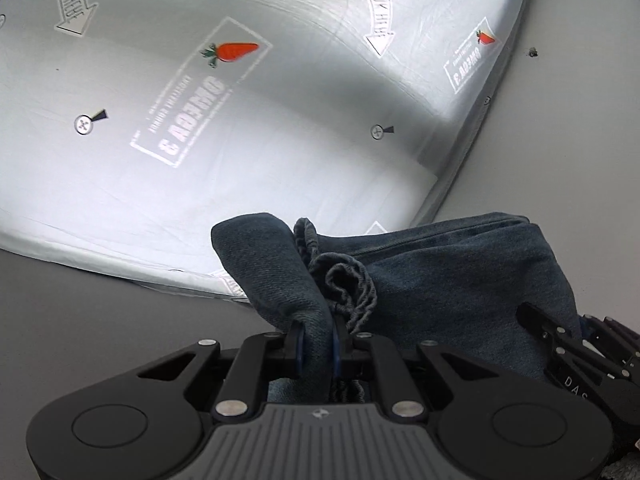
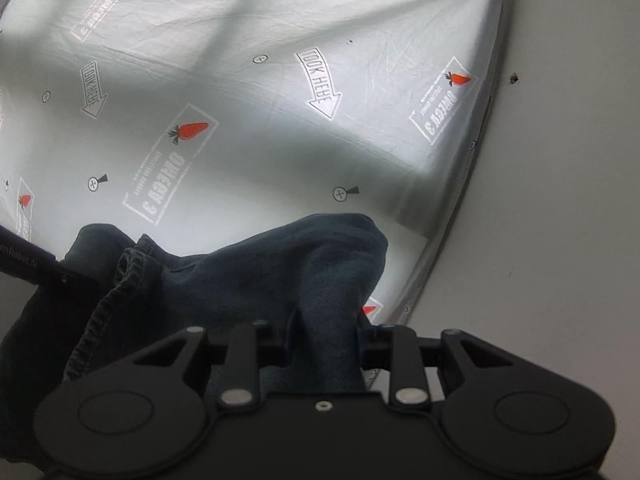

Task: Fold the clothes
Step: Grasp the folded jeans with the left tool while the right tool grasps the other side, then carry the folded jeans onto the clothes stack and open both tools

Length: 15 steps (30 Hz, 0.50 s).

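Left hand-held gripper (image 1: 317, 346) pinches the denim garment (image 1: 440, 280); right hand-held gripper (image 2: 326, 340) likewise — above a printed sheet (image 1: 280, 120).

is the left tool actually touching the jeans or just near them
Touching. The left wrist view shows the left tool shut on a fold of the jeans, denim pinched between both fingers.

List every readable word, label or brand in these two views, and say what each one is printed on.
"LOOK HERE": arrow print on the white sheet, seen upside down.
"OMEGA 3": boxed stamp with a carrot on the sheet.
Small line beside "OMEGA 3": too blurred to read.
"DAS": cut-off lettering on the right gripper.
"enRobot.AI": cut-off lettering on the left gripper.
Denim garment: no text visible.
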Motion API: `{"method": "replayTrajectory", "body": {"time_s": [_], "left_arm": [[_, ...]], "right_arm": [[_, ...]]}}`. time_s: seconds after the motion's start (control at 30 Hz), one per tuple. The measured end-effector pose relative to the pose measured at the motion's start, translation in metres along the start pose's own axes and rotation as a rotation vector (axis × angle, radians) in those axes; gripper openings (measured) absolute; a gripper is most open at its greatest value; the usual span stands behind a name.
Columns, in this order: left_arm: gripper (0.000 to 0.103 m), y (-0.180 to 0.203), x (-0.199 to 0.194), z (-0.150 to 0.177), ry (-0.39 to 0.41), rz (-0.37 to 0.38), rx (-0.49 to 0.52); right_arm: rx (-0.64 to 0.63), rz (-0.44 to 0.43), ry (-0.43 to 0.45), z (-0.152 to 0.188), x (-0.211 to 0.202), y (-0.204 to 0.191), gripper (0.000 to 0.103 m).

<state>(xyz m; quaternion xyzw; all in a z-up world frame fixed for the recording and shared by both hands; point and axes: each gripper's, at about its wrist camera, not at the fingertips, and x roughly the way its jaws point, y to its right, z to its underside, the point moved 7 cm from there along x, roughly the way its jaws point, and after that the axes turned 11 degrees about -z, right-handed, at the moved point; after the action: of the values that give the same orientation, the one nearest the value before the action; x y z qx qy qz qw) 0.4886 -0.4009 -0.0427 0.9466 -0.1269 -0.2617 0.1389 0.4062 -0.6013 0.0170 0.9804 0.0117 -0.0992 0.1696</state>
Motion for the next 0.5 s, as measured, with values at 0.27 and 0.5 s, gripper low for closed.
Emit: {"method": "replayTrajectory", "body": {"time_s": [0.27,0.5], "left_arm": [[0.013,0.082,0.071,0.023,-0.055,-0.075,-0.005],[0.022,0.085,0.15,0.048,-0.171,-0.179,0.006]], "right_arm": [[0.094,-0.078,-0.111,0.086,0.072,0.126,0.032],[-0.13,0.021,-0.214,0.153,0.137,0.141,0.029]]}}
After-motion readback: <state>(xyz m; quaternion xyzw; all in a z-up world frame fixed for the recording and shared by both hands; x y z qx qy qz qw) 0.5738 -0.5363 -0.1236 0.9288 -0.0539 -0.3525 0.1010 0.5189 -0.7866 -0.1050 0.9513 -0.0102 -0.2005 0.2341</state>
